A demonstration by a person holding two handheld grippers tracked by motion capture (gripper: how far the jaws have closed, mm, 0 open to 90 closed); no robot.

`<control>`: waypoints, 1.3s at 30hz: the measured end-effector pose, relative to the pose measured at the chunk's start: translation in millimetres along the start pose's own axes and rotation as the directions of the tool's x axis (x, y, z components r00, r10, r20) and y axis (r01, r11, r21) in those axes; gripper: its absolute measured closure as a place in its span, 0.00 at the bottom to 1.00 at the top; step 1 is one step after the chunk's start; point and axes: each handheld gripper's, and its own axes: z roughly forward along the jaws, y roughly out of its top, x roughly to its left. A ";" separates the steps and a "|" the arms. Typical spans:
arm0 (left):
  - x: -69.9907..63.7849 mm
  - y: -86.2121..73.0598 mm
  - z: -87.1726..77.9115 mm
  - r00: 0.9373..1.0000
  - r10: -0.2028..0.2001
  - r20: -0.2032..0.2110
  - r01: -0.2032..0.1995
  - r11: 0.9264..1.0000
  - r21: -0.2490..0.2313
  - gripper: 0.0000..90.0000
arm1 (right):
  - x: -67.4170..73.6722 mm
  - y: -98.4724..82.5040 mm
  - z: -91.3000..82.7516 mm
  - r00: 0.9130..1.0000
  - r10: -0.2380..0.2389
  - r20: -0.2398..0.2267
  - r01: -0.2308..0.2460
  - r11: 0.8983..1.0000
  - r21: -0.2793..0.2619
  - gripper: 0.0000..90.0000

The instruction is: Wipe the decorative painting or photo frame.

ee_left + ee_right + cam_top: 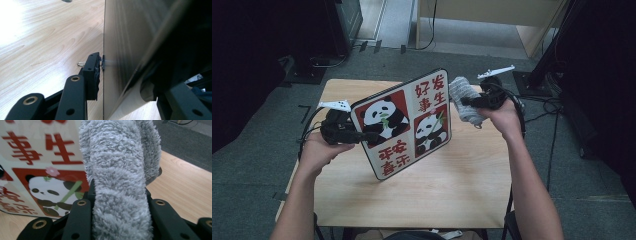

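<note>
A cream board [404, 122] with panda pictures and red characters is held up off the wooden table [452, 175], tilted on edge. My left gripper [362, 136] is shut on its left edge. In the left gripper view the board [125, 37] runs edge-on between the jaws, and one pad [93, 72] presses against it. My right gripper [472, 102] is shut on a grey fluffy cloth [464, 100] beside the board's upper right corner. In the right gripper view the cloth [120, 182] bulges up between the jaws, with the board's printed face [37, 170] close behind at the left.
Grey carpet [272, 125] surrounds the small table. Cables [552, 107] lie on the floor at the right beside a dark stand [557, 50]. A dark cabinet [342, 25] stands at the back left and light wooden furniture [492, 15] at the back.
</note>
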 end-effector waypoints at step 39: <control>16.0 4.6 -5.9 0.998 -0.006 0.061 0.009 0.999 -0.051 0.88 | 56.0 66.2 -20.0 0.986 -0.162 -0.029 0.161 0.986 -0.041 0.76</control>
